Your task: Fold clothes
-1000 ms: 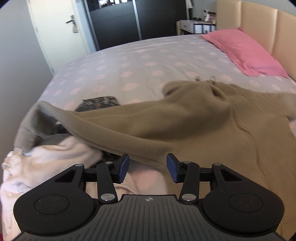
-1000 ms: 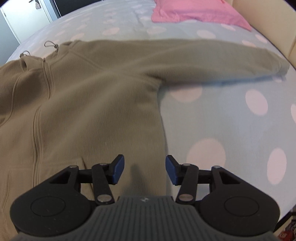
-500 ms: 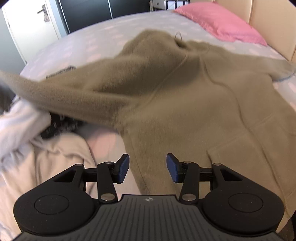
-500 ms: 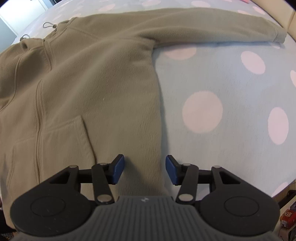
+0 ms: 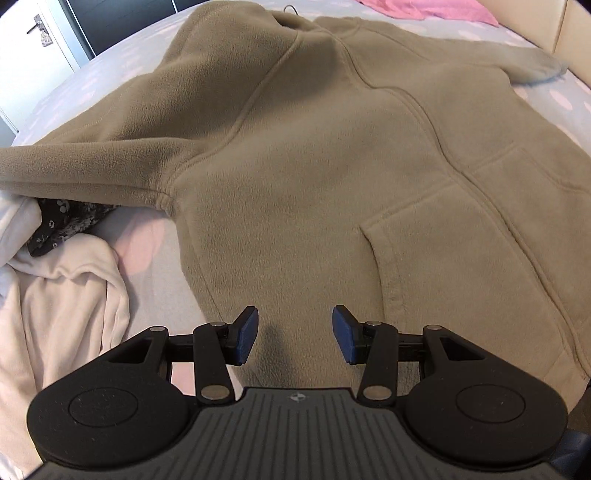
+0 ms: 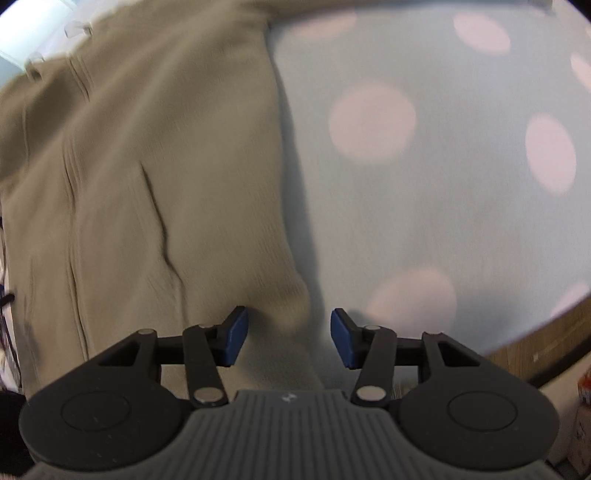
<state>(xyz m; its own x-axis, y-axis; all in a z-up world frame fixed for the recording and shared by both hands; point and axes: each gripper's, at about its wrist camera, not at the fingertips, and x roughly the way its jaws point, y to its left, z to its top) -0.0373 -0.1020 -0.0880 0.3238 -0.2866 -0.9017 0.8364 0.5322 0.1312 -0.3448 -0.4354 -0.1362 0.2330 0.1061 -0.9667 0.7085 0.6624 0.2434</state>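
An olive fleece zip hoodie (image 5: 332,155) lies spread face up on the bed, hood far, hem near, its sleeves stretched out to left and right. My left gripper (image 5: 294,334) is open and empty, low over the hem near its left side. My right gripper (image 6: 288,334) is open and empty, with the hoodie's (image 6: 166,166) bottom right corner between its blue pads. The right wrist view is blurred by motion.
A cream garment (image 5: 62,288) and a dark floral one (image 5: 62,221) lie heaped left of the hoodie, partly under its left sleeve. The pale polka-dot bedsheet (image 6: 424,147) extends right to the bed edge (image 6: 517,343). A pink pillow (image 5: 436,11) is at the far end.
Both grippers have moved back and down towards the hoodie's hem. The left one swung right, off the clothes heap onto the body. The right one now straddles the bottom right corner. Both stay open.
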